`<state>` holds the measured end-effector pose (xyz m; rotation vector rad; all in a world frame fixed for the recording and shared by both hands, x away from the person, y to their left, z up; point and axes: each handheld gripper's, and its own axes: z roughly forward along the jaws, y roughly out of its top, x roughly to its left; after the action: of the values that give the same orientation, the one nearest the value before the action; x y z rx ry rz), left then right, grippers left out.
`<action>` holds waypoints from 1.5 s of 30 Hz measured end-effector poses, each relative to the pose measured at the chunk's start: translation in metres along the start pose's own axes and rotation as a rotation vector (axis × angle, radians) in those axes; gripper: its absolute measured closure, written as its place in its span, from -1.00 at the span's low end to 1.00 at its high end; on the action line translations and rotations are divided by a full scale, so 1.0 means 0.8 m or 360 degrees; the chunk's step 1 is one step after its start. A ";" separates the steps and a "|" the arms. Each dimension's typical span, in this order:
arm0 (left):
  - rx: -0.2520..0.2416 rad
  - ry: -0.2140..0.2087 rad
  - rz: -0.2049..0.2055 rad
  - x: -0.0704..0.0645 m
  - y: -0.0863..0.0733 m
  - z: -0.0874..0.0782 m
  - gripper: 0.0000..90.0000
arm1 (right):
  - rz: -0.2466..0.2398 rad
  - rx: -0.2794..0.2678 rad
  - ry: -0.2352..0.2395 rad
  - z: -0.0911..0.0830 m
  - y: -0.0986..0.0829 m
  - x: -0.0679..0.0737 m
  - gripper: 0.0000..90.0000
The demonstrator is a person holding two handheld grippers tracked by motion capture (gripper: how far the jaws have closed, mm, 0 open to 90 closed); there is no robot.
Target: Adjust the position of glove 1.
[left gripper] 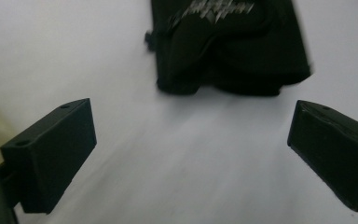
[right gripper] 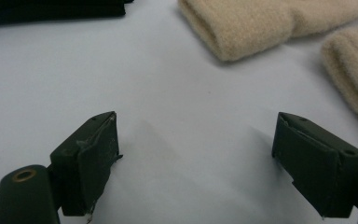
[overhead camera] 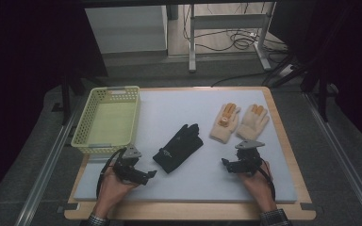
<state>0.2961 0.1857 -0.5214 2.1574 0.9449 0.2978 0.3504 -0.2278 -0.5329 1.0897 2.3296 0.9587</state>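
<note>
So far nothing is gathered: the left gripper (overhead camera: 152, 173) and right gripper (overhead camera: 224, 163), jaws apart and empty, flank the black glove (overhead camera: 179, 147), which lies right of the empty yellow basket (overhead camera: 107, 119).

I see the black glove (overhead camera: 178, 147) lying flat, cuff toward my left tool (overhead camera: 152, 173), just ahead of its spread jaws.
</note>
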 end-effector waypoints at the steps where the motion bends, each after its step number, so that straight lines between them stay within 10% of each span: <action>1: -0.0003 -0.0015 -0.0004 -0.001 0.005 0.000 -0.98 | -0.0001 -0.0001 -0.0001 0.000 0.000 0.000 -0.68; 20: 0.0121 -0.0073 0.0048 -0.015 0.097 0.076 -1.00 | -0.0012 -0.0008 -0.0009 0.000 0.000 0.001 -0.68; 24: 0.0149 -0.0091 0.0050 -0.019 0.105 0.096 -1.00 | -0.0009 -0.0005 -0.0006 0.000 0.000 0.001 -0.68; 31: 0.0275 0.0069 0.0130 -0.017 0.109 0.127 -1.00 | -0.0008 -0.0006 -0.0005 0.000 0.000 0.001 -0.68; 38: 0.0282 -0.0038 0.0078 -0.013 0.104 0.132 -1.00 | -0.0008 -0.0004 -0.0005 0.000 0.000 0.001 -0.68; 45: 0.0305 -0.0005 0.0114 -0.023 0.105 0.130 -0.90 | -0.0012 -0.0006 -0.0010 0.000 0.000 0.001 -0.68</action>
<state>0.3775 0.0783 -0.5319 2.3692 0.9282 0.2470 0.3494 -0.2272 -0.5331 1.0804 2.3242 0.9553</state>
